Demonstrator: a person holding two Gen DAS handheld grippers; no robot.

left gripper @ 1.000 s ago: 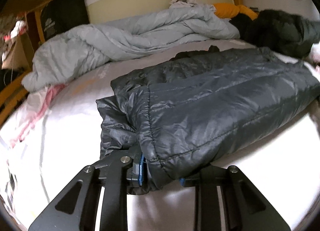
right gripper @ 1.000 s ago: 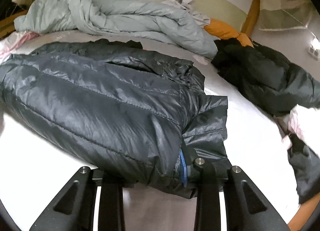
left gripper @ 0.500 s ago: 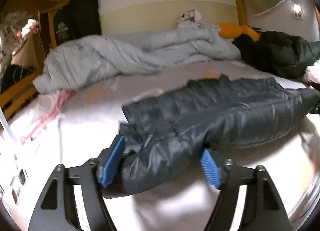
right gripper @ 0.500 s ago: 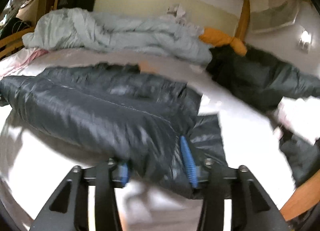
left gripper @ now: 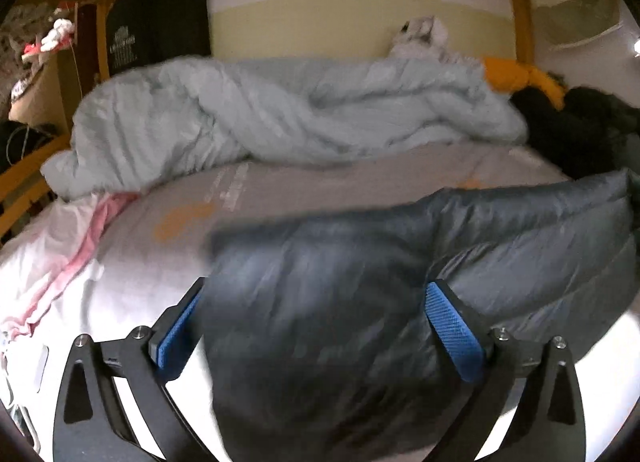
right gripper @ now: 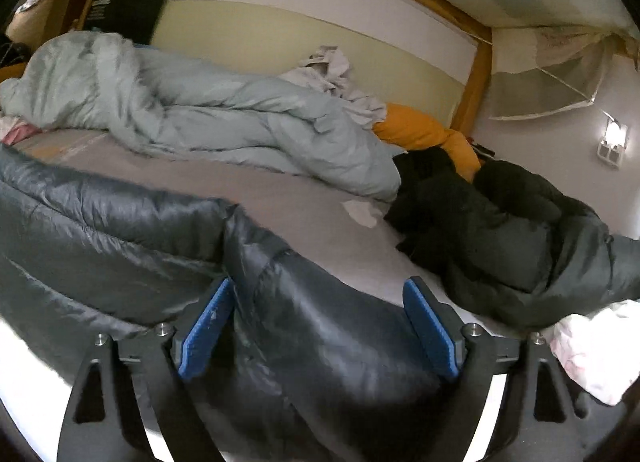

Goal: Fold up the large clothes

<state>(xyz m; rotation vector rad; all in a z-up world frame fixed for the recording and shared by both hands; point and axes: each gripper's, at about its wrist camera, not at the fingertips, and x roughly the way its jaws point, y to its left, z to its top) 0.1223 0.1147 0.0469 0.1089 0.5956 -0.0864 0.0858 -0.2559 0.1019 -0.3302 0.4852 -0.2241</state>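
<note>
My left jaws (left gripper: 316,326) and right jaws (right gripper: 320,326) stood spread around the dark puffer jacket (left gripper: 360,302) ends, bracketing its bulk on the bed (left gripper: 132,262) without pinching, probably readying the fold.

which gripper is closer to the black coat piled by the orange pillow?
Right. The right gripper straddles the grey puffer jacket with the black coat just beyond; the left gripper sees it far off.

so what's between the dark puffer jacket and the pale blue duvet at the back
A bare stretch of grey bedsheet separates the dark quilted puffer jacket from the crumpled pale blue duvet, clearest in the right wrist view.
</note>
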